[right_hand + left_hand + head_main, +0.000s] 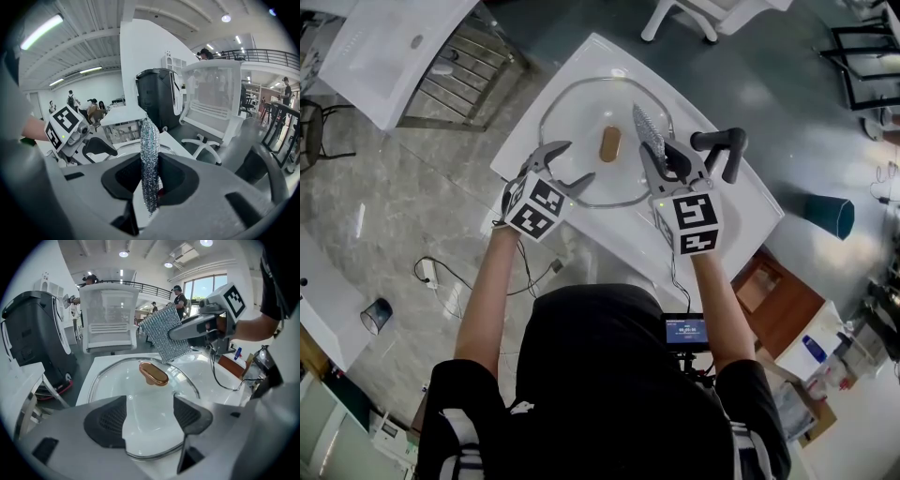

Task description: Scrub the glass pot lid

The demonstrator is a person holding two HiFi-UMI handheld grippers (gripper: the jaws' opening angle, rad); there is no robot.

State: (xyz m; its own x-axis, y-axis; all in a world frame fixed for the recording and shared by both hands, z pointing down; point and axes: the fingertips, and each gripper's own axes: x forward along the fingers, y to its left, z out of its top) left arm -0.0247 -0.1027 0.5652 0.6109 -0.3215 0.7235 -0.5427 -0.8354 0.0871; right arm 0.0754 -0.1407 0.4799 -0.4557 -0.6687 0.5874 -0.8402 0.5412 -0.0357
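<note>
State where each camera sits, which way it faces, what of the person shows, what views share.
Head view: on the person's head, facing steeply down on the glass pot lid; both forearms, left claw, right claw show.
Left gripper view: on the left claw, looking along its open jaws over the lid; the right forearm shows.
Right gripper view: on the right claw, looking along jaws shut on the scouring cloth; the left claw shows.
Shared: head view and left gripper view both show the cloth.
</note>
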